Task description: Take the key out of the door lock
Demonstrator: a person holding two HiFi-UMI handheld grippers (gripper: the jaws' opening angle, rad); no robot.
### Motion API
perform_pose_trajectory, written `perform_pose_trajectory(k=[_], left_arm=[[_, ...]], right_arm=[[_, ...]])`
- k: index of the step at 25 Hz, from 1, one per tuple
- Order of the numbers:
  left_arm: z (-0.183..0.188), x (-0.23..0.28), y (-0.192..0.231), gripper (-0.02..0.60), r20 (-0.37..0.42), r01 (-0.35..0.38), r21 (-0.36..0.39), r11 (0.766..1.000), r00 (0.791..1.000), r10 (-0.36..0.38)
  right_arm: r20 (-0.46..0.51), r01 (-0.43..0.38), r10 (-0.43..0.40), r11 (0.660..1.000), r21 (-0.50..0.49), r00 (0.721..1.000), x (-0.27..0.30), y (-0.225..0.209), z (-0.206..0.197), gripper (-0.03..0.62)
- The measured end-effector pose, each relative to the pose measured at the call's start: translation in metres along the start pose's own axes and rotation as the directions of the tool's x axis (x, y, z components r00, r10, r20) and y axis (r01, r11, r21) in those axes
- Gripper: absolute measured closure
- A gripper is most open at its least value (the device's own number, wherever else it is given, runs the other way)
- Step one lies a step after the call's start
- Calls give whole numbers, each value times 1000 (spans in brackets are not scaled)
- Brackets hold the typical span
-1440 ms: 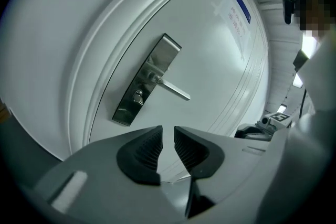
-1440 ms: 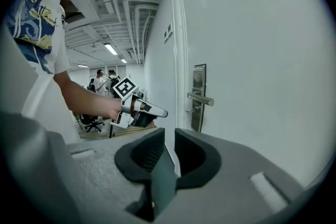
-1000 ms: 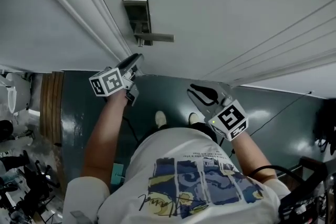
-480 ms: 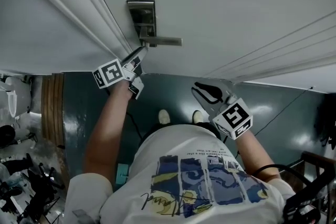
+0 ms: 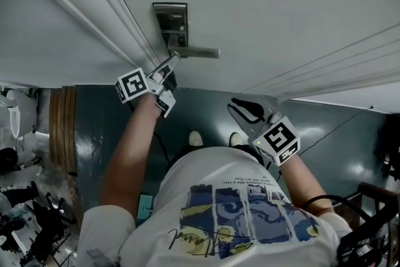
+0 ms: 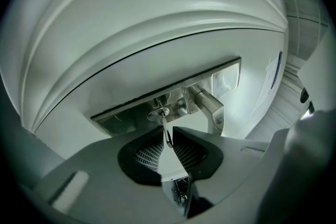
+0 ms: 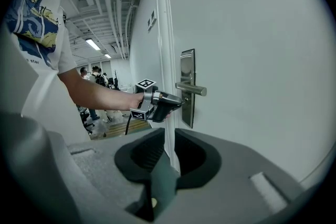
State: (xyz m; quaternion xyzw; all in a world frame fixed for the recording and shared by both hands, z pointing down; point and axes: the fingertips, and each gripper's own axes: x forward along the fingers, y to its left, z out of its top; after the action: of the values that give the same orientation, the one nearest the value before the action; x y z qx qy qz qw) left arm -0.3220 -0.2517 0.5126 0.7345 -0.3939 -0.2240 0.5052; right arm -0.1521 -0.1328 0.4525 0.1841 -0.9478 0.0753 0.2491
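A steel lock plate (image 5: 170, 19) with a lever handle (image 5: 199, 53) sits on the white door. In the left gripper view a small metal key (image 6: 166, 131) hangs out of the keyhole below the handle (image 6: 208, 105). My left gripper (image 6: 167, 137) is up against the plate, its jaws closing, and both ribbed pads touch the key's head. The head view shows this left gripper (image 5: 171, 60) just under the handle. My right gripper (image 5: 235, 107) hangs back from the door at waist height, its jaws a narrow gap apart with nothing between them. From its own view my right gripper (image 7: 168, 136) looks at the left gripper (image 7: 177, 101).
The door frame's white moulding (image 5: 106, 15) runs just left of the lock. Below lies a dark green floor (image 5: 200, 109) with the person's shoes (image 5: 192, 139). The right gripper view shows several people and equipment (image 7: 97, 78) far behind in the room.
My left gripper has risen from below the handle to the lock plate and its jaws have narrowed round the key. The right gripper has stayed about where it was.
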Motion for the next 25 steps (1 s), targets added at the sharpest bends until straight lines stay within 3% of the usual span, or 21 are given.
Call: perform_pose_trajectory(k=[12, 17, 21, 25], left_arm=[[-1, -2, 0, 552, 84, 42, -194, 980, 996, -26], [-1, -3, 1, 557, 108, 23, -216, 976, 994, 1], [2, -4, 5, 558, 107, -6, -181, 984, 994, 26], [2, -6, 4, 558, 114, -32, -194, 980, 992, 54]], right_arm=[[-8, -6, 6, 1000, 8, 1000, 0, -1, -3, 546], [-13, -9, 9, 1000, 13, 1000, -2, 2, -4, 546], [-15, -10, 10, 1000, 17, 1000, -3, 2, -7, 546], [-12, -16, 16, 1000, 11, 1000, -5, 6, -6, 546]])
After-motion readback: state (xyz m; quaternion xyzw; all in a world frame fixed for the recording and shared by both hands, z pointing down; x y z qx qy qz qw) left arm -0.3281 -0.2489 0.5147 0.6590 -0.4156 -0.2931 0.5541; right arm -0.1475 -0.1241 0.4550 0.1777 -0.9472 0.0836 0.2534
